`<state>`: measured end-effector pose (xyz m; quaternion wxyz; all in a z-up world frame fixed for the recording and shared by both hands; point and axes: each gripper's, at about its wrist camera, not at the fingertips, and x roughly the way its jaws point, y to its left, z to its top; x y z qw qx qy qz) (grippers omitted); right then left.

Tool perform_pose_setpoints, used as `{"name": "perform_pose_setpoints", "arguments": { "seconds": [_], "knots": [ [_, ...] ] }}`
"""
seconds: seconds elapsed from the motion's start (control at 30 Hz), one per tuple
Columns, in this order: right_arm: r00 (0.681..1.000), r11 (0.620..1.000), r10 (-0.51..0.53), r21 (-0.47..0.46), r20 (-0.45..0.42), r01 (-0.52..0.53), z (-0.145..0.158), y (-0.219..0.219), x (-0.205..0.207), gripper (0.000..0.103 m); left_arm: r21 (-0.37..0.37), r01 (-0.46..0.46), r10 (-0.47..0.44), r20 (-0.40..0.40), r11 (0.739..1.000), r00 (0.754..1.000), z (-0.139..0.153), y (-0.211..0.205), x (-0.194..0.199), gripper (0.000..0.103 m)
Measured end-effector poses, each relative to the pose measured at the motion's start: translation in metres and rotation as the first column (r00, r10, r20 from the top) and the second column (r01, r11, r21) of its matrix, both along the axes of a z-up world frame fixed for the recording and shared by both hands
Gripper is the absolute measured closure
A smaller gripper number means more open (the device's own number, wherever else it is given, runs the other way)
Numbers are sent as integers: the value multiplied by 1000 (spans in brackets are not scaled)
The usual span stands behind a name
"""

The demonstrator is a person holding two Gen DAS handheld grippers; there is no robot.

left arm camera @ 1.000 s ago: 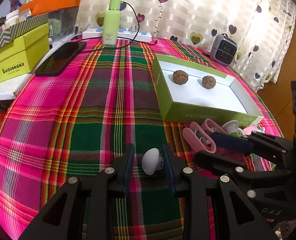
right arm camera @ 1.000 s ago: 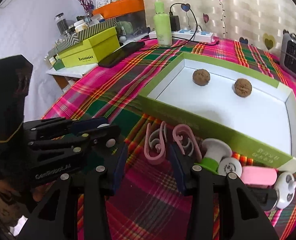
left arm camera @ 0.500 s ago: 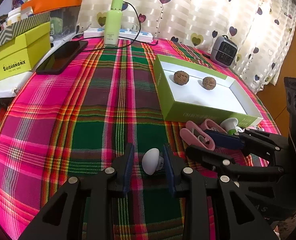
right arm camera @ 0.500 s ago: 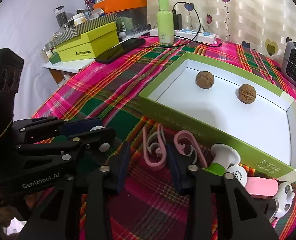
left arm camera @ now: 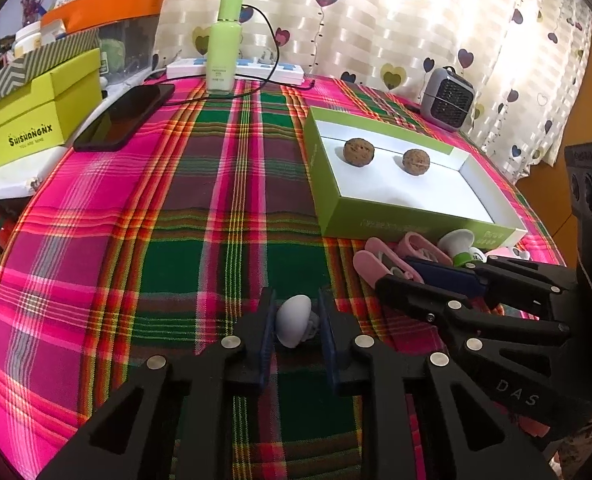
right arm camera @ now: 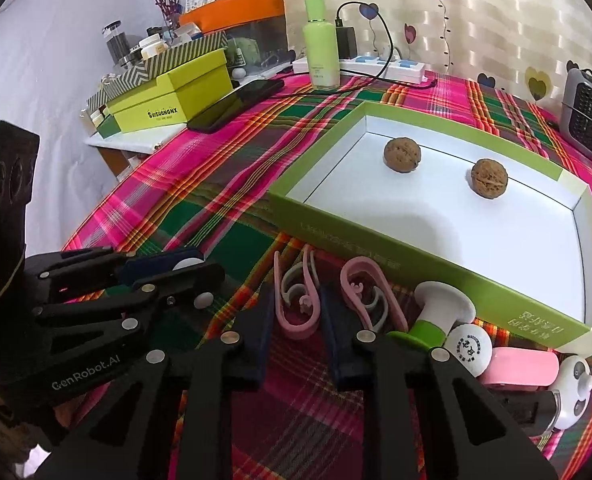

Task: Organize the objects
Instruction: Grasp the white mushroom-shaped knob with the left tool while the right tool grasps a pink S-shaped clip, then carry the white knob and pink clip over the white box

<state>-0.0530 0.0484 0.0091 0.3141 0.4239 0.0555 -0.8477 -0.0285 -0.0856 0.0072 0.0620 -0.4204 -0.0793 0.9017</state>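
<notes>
We see the left gripper (left arm camera: 294, 322) low over the plaid tablecloth (left arm camera: 135, 208), its jaws clamped on a small white mushroom-shaped piece (left arm camera: 292, 320). The right gripper (right arm camera: 298, 312) sits just beside it, its jaws closing around a pink clip (right arm camera: 296, 300) that lies on the cloth between them. A 2nd pink clip (right arm camera: 366, 292) lies just right of that gripper, touching a green-and-white knob (right arm camera: 436, 316) and near a white ball (right arm camera: 468, 350). Directly ahead stands the green tray (right arm camera: 376, 248), its near wall blocking the way, with 2 walnuts (right arm camera: 402, 155) inside.
</notes>
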Motion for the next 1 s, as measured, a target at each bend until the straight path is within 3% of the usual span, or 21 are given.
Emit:
{"name": "perform_pose_setpoints", "arguments": {
  "seconds": [0.33,1.0],
  "knots": [
    [1000,1000,6,-26,-6,-6,6,4,6,80,-3,6,-6,-13,1000,1000,5,1,1,84],
    [995,996,-62,-63,-81,57,44,36,4,80,-1,46,-46,-79,999,996,48,20,-15,84]
  ]
}}
